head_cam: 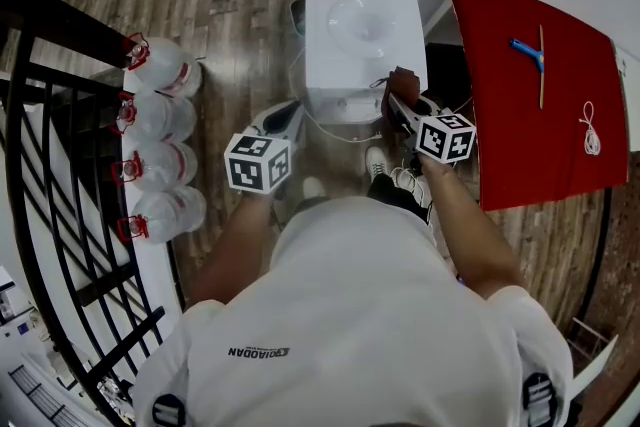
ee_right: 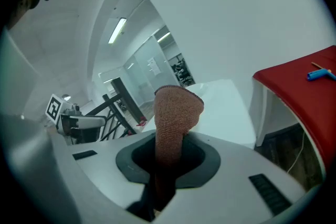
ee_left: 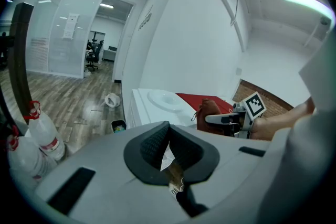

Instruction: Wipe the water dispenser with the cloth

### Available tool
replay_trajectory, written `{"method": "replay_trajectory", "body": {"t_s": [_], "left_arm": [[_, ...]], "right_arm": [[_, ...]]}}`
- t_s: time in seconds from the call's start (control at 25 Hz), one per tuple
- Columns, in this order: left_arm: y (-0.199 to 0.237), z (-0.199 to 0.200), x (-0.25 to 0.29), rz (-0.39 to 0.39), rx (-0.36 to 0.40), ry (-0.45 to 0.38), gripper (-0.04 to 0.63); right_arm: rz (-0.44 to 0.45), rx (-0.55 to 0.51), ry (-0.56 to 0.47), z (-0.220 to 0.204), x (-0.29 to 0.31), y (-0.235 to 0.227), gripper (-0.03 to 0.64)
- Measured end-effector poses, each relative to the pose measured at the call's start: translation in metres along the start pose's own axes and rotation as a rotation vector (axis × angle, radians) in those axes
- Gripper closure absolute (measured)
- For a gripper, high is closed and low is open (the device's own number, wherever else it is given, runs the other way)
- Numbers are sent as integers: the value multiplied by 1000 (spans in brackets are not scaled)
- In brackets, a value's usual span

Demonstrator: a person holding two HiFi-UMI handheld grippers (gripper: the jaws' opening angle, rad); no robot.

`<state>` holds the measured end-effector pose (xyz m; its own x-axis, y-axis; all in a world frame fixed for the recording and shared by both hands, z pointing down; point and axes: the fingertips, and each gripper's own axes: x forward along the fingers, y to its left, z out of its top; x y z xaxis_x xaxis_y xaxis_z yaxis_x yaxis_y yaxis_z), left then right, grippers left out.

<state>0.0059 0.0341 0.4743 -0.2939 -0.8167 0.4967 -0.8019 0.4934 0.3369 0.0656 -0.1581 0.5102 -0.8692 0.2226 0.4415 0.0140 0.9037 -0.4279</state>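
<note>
Right gripper (head_cam: 397, 103): jaws clamped on rust-brown cloth (head_cam: 405, 81), bunched upright. Cloth sits at front right corner of white water dispenser (head_cam: 352, 25); contact unclear. Left gripper (head_cam: 288, 118): jaws almost together, nothing between, beside dispenser's left front. Wiping looks barely begun (no streaks to judge by). Top, front, sides likely all left.

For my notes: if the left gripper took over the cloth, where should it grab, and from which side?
Probably the bunched free end of the brown cloth standing clear of the right gripper, coming from the person's left over the water dispenser top; that end is exposed, the rest is pinched.
</note>
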Motion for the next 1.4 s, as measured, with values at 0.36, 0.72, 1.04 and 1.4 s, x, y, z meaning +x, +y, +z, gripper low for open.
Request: {"method": "replay_trajectory", "body": {"t_s": [0.36,0.72,1.04,1.4], "left_arm": [[27,-23,-49,49,-17,8,606],[42,-38,-81,89,-14,18,606],[43,-46,-96,135,-19,17,606],[13,-44,-89,131,-25,3,606]], "right_arm": [[143,-93,111,-65,91,103,563],[54,-273,100,-86,135,119,563],[42,-273,78,-90,122,100,563],[-36,-273,67,-83,77,34,563]]}}
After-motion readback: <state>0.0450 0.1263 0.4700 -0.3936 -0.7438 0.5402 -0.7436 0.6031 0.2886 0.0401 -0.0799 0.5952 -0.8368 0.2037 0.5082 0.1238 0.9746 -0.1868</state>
